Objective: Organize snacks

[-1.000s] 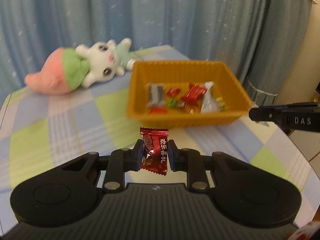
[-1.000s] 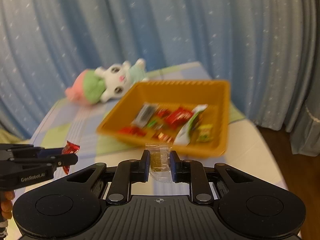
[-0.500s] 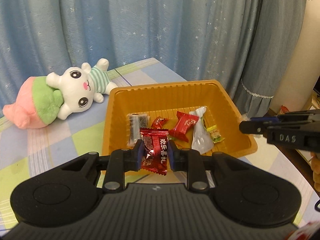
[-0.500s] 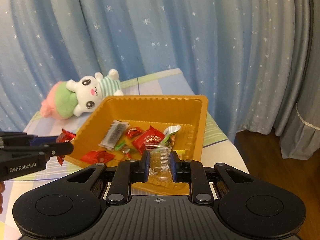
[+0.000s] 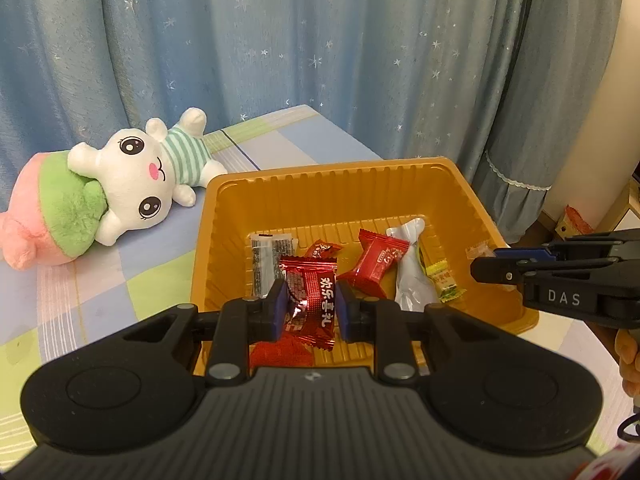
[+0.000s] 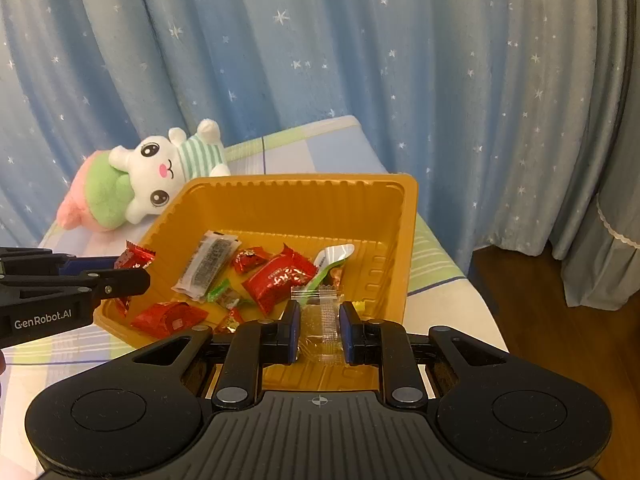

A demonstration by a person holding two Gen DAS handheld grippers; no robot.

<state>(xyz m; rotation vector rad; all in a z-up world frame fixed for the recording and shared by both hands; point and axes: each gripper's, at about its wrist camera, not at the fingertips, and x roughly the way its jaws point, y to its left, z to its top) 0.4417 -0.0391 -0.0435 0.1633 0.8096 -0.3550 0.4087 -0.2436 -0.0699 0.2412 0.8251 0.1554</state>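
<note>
An orange plastic tray (image 5: 328, 184) (image 6: 304, 200) on the checked tablecloth holds several wrapped snacks: a grey bar (image 5: 264, 264), red candies (image 5: 378, 262), a white packet (image 5: 410, 276). My left gripper (image 5: 310, 306) is shut on a shiny red candy wrapper (image 5: 310, 300), held over the tray's near edge; it also shows in the right wrist view (image 6: 132, 262). My right gripper (image 6: 319, 326) is shut on a clear-wrapped candy (image 6: 322, 324), held over the tray's near right side; its tip shows in the left wrist view (image 5: 486, 258).
A white bunny plush with a pink and green toy (image 5: 100, 200) (image 6: 132, 184) lies on the table left of the tray. Blue starred curtains (image 5: 280, 40) hang close behind. The table's right edge drops to a wooden floor (image 6: 540, 320).
Both grippers moved forward and up over the tray with their candies still held. The tray now fills more of both views.
</note>
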